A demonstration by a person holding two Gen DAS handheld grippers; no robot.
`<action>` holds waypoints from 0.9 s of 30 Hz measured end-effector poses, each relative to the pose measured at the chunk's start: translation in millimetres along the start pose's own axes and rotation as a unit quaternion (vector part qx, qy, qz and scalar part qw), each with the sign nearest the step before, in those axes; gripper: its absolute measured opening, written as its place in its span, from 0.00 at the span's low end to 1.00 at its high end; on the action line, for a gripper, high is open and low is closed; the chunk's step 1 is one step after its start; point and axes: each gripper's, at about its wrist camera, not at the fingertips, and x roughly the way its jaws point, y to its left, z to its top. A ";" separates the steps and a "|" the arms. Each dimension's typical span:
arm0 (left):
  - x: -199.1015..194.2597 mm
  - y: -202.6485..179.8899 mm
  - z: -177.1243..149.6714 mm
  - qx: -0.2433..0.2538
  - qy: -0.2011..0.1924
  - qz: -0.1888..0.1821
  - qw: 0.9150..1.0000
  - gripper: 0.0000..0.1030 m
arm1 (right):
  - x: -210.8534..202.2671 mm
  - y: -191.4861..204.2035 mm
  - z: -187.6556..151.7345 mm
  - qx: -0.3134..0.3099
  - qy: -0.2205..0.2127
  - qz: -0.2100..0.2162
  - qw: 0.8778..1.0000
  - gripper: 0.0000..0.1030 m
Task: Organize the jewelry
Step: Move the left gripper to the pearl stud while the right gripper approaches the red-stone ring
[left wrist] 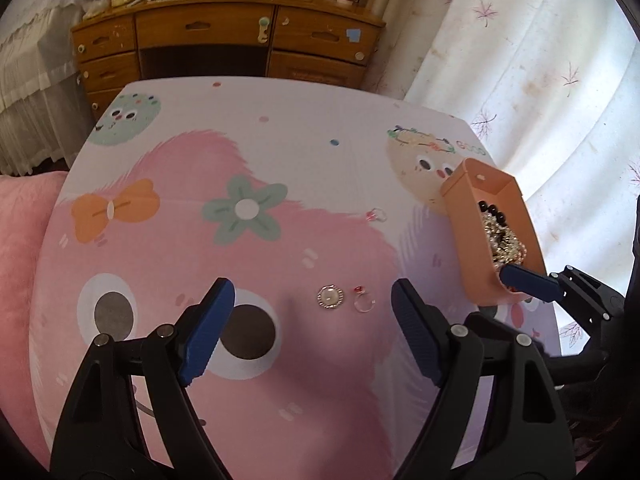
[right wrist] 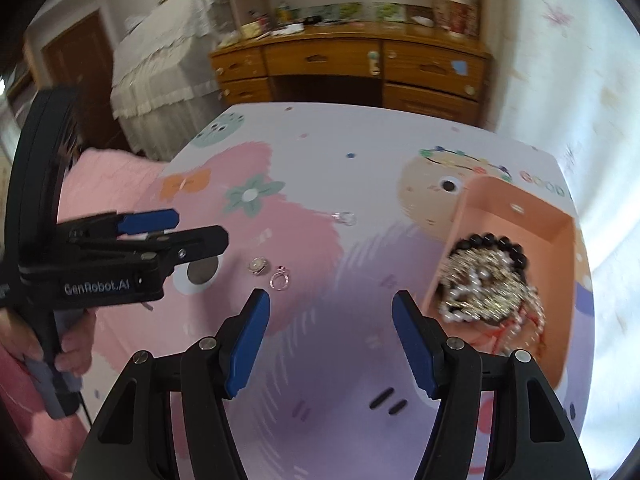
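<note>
While both grabbers, the left gripper [left wrist: 314,332] and right gripper [right wrist: 332,340], hang open and empty, 1 pearl brooch [left wrist: 330,297] and 2 rings [left wrist: 364,300] lie on the cartoon table [left wrist: 280,128], near the full orange box [right wrist: 516,216].

Wooden desk [left wrist: 228,36] with drawers at top centre of the left wrist view, its top cluttered with small items, too small to identify. White curtain [left wrist: 540,80] with a faint pink leaf print fills the right side, daylight glowing through. White lace-edged cloth [left wrist: 32,80] drapes at upper left. Brown door [right wrist: 80,60], probably, at upper left of the blurred right wrist view.
</note>
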 end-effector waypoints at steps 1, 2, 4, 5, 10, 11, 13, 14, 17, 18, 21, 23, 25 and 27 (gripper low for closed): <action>2.6 3.9 -0.7 0.000 0.001 -0.002 1.000 0.73 | 6.7 6.6 -0.6 -0.015 0.000 -0.005 1.000 0.63; 5.9 4.8 -0.8 0.001 0.002 -0.001 1.000 0.73 | 13.6 14.7 -0.5 -0.032 -0.002 -0.006 0.999 0.63; 13.2 7.5 -1.1 0.006 0.008 0.004 1.000 0.71 | 25.6 25.2 -1.1 -0.052 -0.007 -0.002 0.999 0.63; 17.7 8.0 -1.1 0.010 0.013 0.003 1.000 0.70 | 31.7 29.1 -1.3 -0.058 -0.010 0.000 0.998 0.63; 36.7 1.6 -1.4 0.041 0.032 -0.008 0.999 0.56 | 64.5 41.4 -3.6 -0.086 -0.002 -0.004 0.996 0.62; 39.4 0.2 -1.8 0.046 0.035 -0.010 0.998 0.56 | 68.8 42.9 -4.8 -0.094 -0.001 -0.005 0.996 0.60; 44.6 -2.8 -2.1 0.054 0.039 -0.016 0.998 0.52 | 78.2 45.9 -7.2 -0.106 -0.001 -0.006 0.994 0.56; 47.2 -4.4 -2.4 0.058 0.040 -0.020 0.997 0.52 | 81.7 45.5 -9.0 -0.107 0.001 -0.003 0.994 0.55; 55.6 -9.5 -3.5 0.071 0.048 -0.020 0.996 0.48 | 92.0 45.6 -12.4 -0.112 0.000 0.004 0.994 0.51; 58.7 -10.8 -3.5 0.074 0.052 -0.020 0.996 0.46 | 95.5 46.0 -13.0 -0.116 0.001 0.004 0.993 0.48; 64.3 -13.4 -4.1 0.080 0.057 -0.026 0.995 0.41 | 101.6 46.2 -12.6 -0.117 -0.005 0.011 0.993 0.43; 67.2 -15.8 -4.7 0.086 0.059 -0.027 0.994 0.40 | 105.1 46.4 -12.2 -0.113 -0.006 0.017 0.993 0.40; 68.0 -18.5 -5.5 0.095 0.057 -0.023 0.994 0.35 | 106.6 45.6 -12.1 -0.111 -0.009 0.019 0.994 0.40; 69.2 -21.7 -6.1 0.102 0.057 -0.019 0.993 0.32 | 107.1 44.4 -11.6 -0.107 -0.010 0.022 0.994 0.40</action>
